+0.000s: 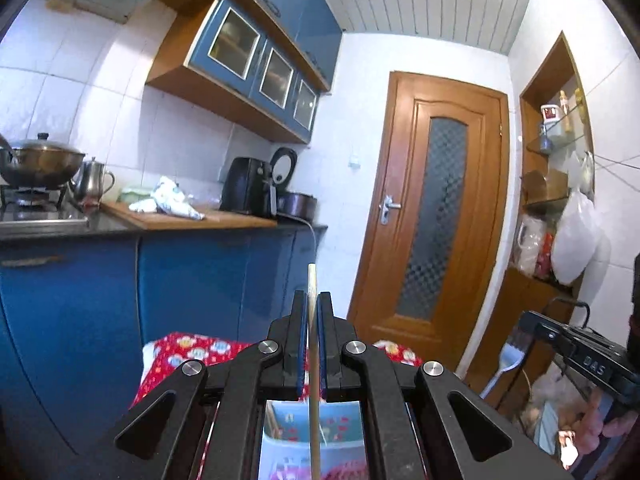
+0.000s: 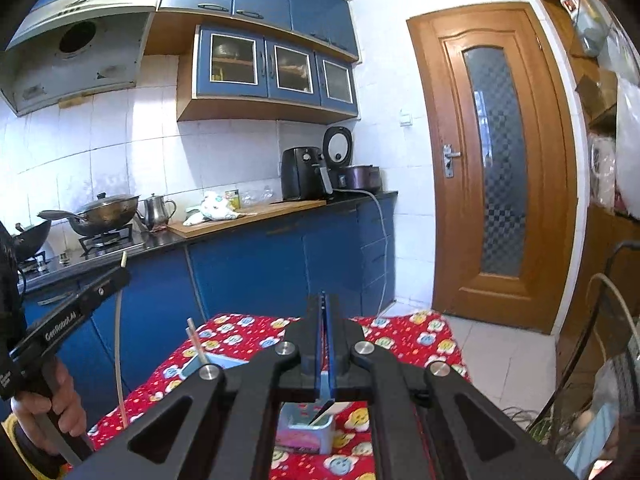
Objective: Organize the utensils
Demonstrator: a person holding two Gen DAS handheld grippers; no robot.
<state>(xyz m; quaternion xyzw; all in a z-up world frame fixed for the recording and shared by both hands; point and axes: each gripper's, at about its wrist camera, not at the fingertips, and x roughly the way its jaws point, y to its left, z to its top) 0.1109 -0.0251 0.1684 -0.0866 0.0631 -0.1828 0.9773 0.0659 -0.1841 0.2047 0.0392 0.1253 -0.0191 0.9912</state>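
My left gripper [image 1: 313,296] is shut on a pale wooden chopstick [image 1: 313,360], which stands upright between its pads. Below it shows a light blue holder [image 1: 288,432] on the red patterned cloth [image 1: 180,356]. In the right wrist view the left gripper [image 2: 124,268] hangs at the left with that chopstick [image 2: 119,340] pointing down beside the table. My right gripper [image 2: 323,300] is shut. The left wrist view shows it [image 1: 524,318] gripping a light blue plastic fork [image 1: 506,360] by its head. A light blue box [image 2: 306,432] lies under it. Two sticks [image 2: 196,340] stand in a blue container edge [image 2: 212,362].
The small table carries a red cartoon cloth [image 2: 420,340]. Blue kitchen cabinets [image 2: 260,264] run behind it, with a wok [image 2: 106,210], a kettle [image 2: 158,206], a cutting board [image 2: 248,214] and an air fryer [image 2: 302,174] on the counter. A wooden door [image 2: 496,160] stands to the right.
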